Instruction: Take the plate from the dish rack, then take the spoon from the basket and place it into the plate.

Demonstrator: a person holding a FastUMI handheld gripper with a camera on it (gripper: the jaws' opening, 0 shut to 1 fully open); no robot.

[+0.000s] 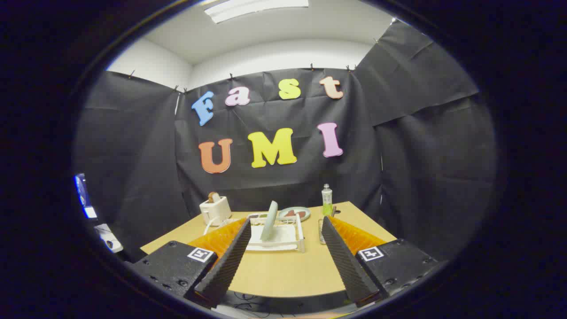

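A pale wooden table (283,270) stood in a booth hung with black cloth, under a white ceiling with a light panel. The gripper (283,222) hovered over the near part of the table with its fingers (230,261) spread wide and nothing between them.

Just ahead of the fingers, framed by the gap between their tips, sat the white dish rack (283,237). It held one pale green plate (269,220), standing on edge and leaning slightly. Taking the dish rack as the landmark: just beside its right side, partly hidden by the right finger, stood a small wire basket (320,231); its contents were too small to tell. Behind the dish rack lay a second plate (294,213), flat on the table, with something dark red on it. To the rear right of the dish rack stood a clear bottle (327,200) with green liquid in its lower part. To the rear left of the dish rack sat a white toaster (215,208) with something brown sticking out of its top slot.
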